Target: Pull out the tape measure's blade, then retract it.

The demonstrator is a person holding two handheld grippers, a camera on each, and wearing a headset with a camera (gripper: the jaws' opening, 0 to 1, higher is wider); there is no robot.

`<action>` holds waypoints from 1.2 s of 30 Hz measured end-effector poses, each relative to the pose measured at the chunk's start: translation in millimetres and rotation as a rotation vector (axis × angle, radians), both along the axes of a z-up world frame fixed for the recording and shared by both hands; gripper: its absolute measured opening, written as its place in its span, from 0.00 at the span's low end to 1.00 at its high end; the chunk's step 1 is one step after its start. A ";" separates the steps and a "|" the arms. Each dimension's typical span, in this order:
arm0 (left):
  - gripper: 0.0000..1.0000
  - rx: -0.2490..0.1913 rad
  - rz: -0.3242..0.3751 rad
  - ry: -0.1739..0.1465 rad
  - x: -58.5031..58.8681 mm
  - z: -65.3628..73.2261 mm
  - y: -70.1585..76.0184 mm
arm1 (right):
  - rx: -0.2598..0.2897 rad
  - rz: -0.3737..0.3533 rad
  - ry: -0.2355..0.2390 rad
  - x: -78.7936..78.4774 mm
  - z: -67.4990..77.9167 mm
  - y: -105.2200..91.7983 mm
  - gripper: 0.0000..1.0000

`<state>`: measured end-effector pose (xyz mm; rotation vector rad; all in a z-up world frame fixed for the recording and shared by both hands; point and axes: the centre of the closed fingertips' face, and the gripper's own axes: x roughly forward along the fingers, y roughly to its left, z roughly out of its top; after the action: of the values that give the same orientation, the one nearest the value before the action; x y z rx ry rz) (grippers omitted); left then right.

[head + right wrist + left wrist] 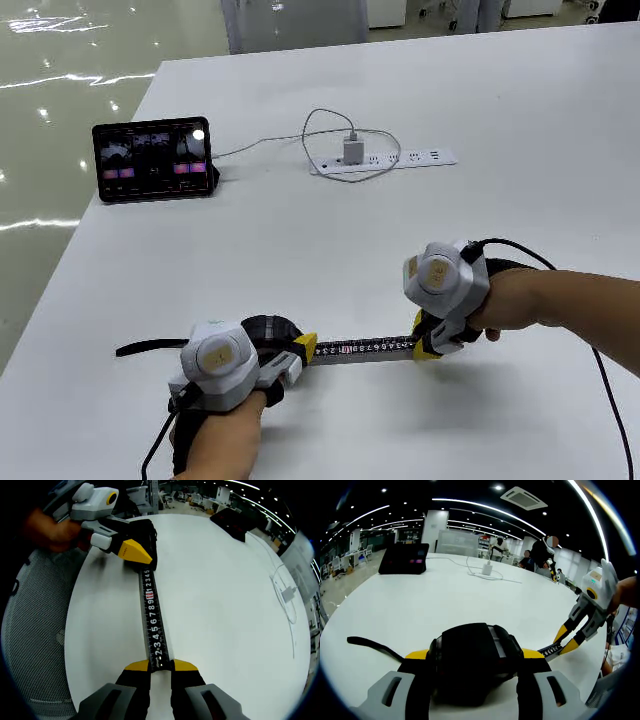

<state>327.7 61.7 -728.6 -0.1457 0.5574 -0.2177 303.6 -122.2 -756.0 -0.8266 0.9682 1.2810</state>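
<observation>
The black tape measure case (272, 333) lies on the white table, and my left gripper (298, 352) is shut on it; in the left gripper view the case (472, 657) sits between the yellow-tipped jaws. A short length of numbered blade (362, 347) runs from the case to my right gripper (421, 345), which is shut on the blade's end. The right gripper view shows the blade (152, 625) stretching away from my right gripper (160, 666) to the case (142, 537). A black wrist strap (148, 347) trails left of the case.
A tablet (153, 158) stands at the back left. A white power strip (385, 160) with a plugged charger and looped cable lies at the back centre. The table's left edge (60, 262) is near the tablet. Several people stand far off in the left gripper view.
</observation>
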 end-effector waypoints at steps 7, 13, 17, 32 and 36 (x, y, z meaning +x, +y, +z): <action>0.66 -0.002 0.000 0.001 0.2 -0.3 0.4 | -0.001 0.009 -0.005 0.0 0.2 3.1 0.11; 0.66 -0.002 0.000 0.000 0.6 -0.5 0.7 | -0.003 0.011 -0.003 0.6 0.3 5.6 0.11; 0.66 -0.002 0.000 0.001 0.5 -0.4 0.8 | -0.001 0.005 0.000 0.5 0.3 7.3 0.11; 0.66 -0.003 0.001 0.003 0.3 -1.0 0.9 | 0.010 -0.004 0.000 0.6 0.2 14.5 0.11; 0.66 -0.003 0.001 0.005 0.5 -1.3 1.1 | 0.013 -0.004 -0.001 1.2 0.0 16.3 0.11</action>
<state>328.2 62.8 -729.9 -0.1493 0.5622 -0.2176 304.7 -106.0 -756.0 -0.8149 0.9601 1.2819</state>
